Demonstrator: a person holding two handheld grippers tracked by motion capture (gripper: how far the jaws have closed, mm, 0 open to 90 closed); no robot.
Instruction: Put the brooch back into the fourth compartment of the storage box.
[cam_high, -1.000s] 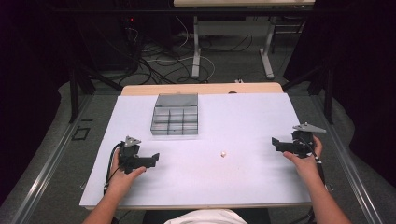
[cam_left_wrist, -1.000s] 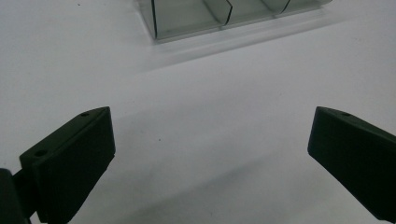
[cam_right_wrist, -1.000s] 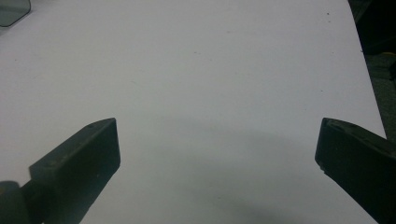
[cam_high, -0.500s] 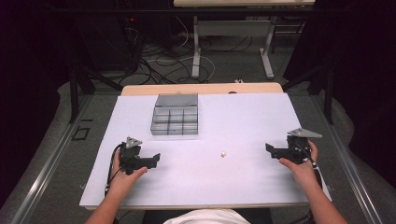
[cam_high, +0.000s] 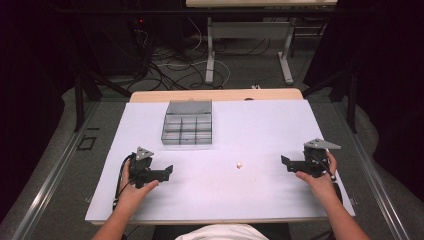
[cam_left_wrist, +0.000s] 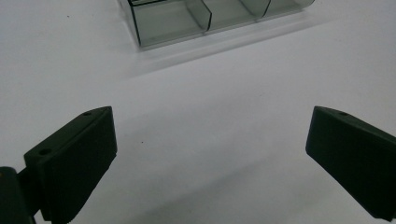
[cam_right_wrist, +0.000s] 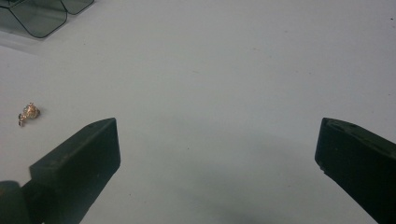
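A tiny gold-coloured trinket (cam_high: 239, 164) lies on the white table cover near the middle front; it appears at the left of the right gripper view (cam_right_wrist: 28, 113). A clear grey compartment box (cam_high: 188, 129) stands at the back centre-left, its near wall visible in the left gripper view (cam_left_wrist: 196, 21). My left gripper (cam_high: 167, 171) rests at the front left, jaws wide apart and empty (cam_left_wrist: 210, 158). Over at the front right, the right gripper (cam_high: 285, 162) is open too, with nothing between its jaws (cam_right_wrist: 217, 163), to the right of the trinket.
The white cover (cam_high: 260, 130) spans the table, with a strip of wooden tabletop (cam_high: 220, 95) showing along its far side. Beyond it are table legs and cables on the floor (cam_high: 170, 70). Metal rails run along both sides of the table.
The right gripper has moved left and slightly toward the front, closer to the trinket. The left gripper has stayed in place.
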